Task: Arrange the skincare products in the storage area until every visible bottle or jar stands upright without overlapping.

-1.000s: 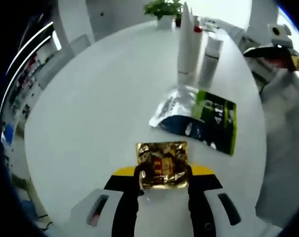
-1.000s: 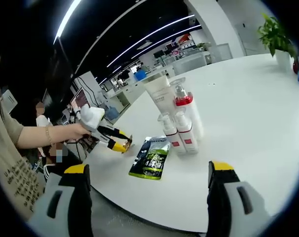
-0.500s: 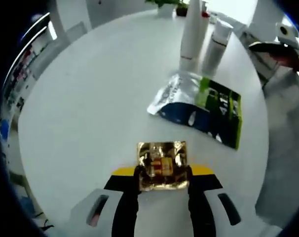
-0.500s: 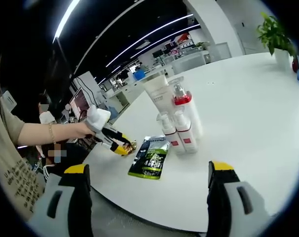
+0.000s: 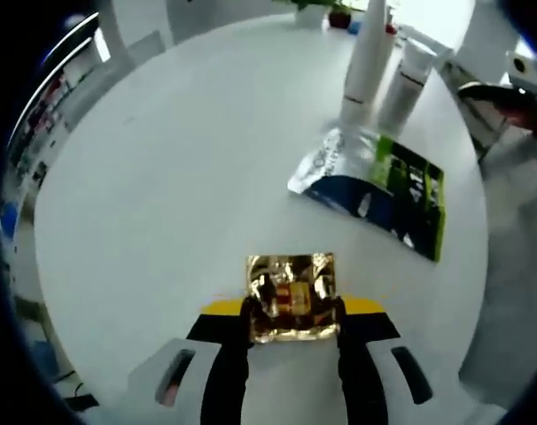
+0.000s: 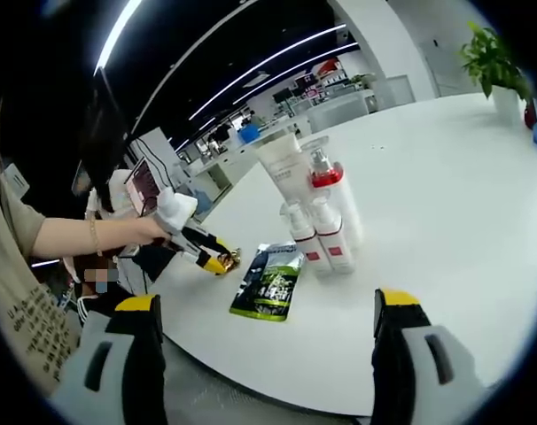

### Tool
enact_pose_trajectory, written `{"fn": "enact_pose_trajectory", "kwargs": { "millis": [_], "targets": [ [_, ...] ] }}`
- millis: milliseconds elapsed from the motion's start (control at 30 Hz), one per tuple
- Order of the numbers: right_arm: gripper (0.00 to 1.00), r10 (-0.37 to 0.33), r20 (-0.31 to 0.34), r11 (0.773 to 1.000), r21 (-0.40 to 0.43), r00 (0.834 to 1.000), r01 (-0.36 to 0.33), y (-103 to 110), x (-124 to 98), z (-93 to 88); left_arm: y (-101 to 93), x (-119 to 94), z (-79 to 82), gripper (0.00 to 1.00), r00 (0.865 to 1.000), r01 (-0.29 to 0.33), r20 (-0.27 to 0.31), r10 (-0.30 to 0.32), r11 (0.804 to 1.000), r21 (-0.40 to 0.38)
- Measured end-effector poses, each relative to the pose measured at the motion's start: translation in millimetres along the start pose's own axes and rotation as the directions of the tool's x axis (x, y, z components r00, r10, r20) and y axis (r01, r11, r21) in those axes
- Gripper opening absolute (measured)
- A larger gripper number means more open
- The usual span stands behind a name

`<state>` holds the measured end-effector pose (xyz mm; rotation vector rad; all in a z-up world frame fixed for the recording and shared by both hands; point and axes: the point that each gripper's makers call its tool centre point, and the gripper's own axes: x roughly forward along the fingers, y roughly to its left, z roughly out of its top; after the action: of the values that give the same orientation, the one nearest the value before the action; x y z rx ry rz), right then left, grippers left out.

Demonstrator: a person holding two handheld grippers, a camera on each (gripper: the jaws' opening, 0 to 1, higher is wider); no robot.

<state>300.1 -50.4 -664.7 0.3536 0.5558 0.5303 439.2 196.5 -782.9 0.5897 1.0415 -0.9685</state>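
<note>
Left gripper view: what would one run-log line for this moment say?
left tongs: shut on crinkled gold foil sachet | right tongs: open | green-black flat pouch: lying on white table

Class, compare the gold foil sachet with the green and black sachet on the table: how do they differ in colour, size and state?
The gold foil sachet is shiny gold; the green and black sachet is green, black and silver. The gold foil sachet looks smaller than the green and black sachet. The gold foil sachet is clamped in the left gripper, above the white table; the green and black sachet lies flat there, untouched. Both are flat packets, not bottles.
</note>
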Motion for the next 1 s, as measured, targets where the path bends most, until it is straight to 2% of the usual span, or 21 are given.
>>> {"fn": "enact_pose_trajectory", "kwargs": {
  "millis": [233, 567, 700, 833, 1000],
  "targets": [
    [0.99, 0.000, -0.003, 1.000, -0.004, 1.000, 0.000, -1, 0, -0.4, 11.1, -4, -10.3, 0.35, 1.000, -0.014, -0.013, 0.014, 1.000, 0.000],
    [0.99, -0.003, 0.000, 1.000, -0.004, 1.000, 0.003, -1, 0, 0.1, 15.3, -5, -11.2, 0.35, 0.999, -0.026, -0.036, 0.027, 1.000, 0.014],
    [0.99, -0.002, 0.001, 1.000, -0.005, 1.000, 0.002, -1, 0, 0.1, 10.7, -11, -4.6, 0.35, 0.999, -0.028, -0.023, 0.029, 0.999, 0.025],
    [0.99, 0.002, -0.006, 1.000, -0.014, 1.000, -0.002, 1, 1, -0.9, 5.5, -16, 6.9, 0.35, 0.999, -0.032, -0.015, 0.033, 0.997, 0.068],
    [1.00, 0.000, -0.001, 1.000, -0.009, 1.000, 0.000, -1, 0, -0.4, -2.7, -12, 20.3, 0.35, 1.000, -0.016, -0.014, 0.017, 0.993, 0.113]
  ]
}}
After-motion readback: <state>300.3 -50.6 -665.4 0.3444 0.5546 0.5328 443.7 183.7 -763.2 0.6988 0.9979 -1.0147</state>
